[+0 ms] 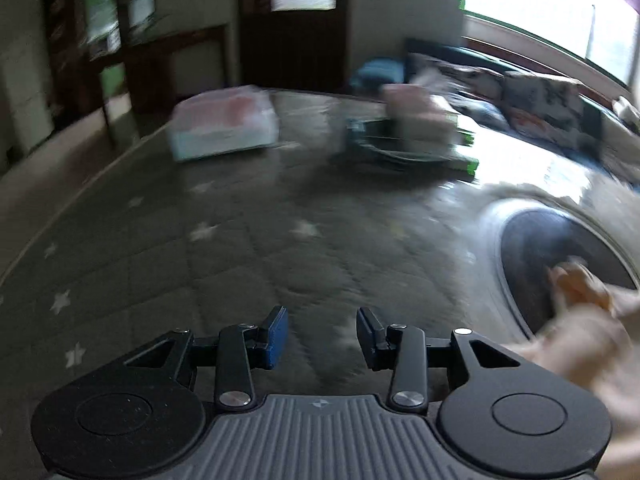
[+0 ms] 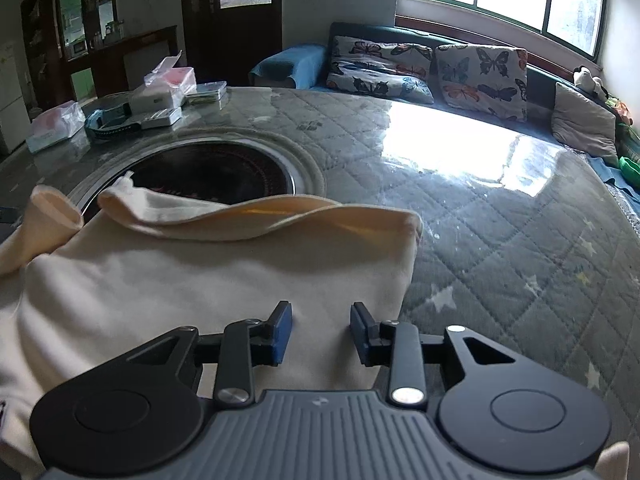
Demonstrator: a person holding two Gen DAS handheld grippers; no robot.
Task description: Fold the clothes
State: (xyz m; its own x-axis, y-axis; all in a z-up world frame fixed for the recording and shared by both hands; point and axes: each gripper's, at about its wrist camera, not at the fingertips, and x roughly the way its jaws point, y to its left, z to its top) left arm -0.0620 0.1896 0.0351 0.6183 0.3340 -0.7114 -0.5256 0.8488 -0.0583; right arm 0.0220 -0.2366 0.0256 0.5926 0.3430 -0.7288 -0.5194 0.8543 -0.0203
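Observation:
A cream garment (image 2: 180, 280) lies spread on the quilted, star-patterned table cover (image 2: 500, 240). Its far edge is folded over in a loose roll, and a sleeve (image 2: 48, 216) curls up at the left, next to the round dark inset (image 2: 216, 176) in the table. My right gripper (image 2: 321, 332) hangs just over the garment's near right part, open, with the cloth lying flat below the gap. The left wrist view is blurred: my left gripper (image 1: 322, 336) stands open over bare table cover (image 1: 200, 260). There the garment (image 1: 580, 344) shows only as a cream smear at the right edge.
Boxes and plastic-wrapped packs (image 2: 160, 96) crowd the table's far left; in the left wrist view they appear as a pack (image 1: 224, 124) and a stack (image 1: 412, 128). A sofa with butterfly cushions (image 2: 400, 64) runs behind the table under the windows.

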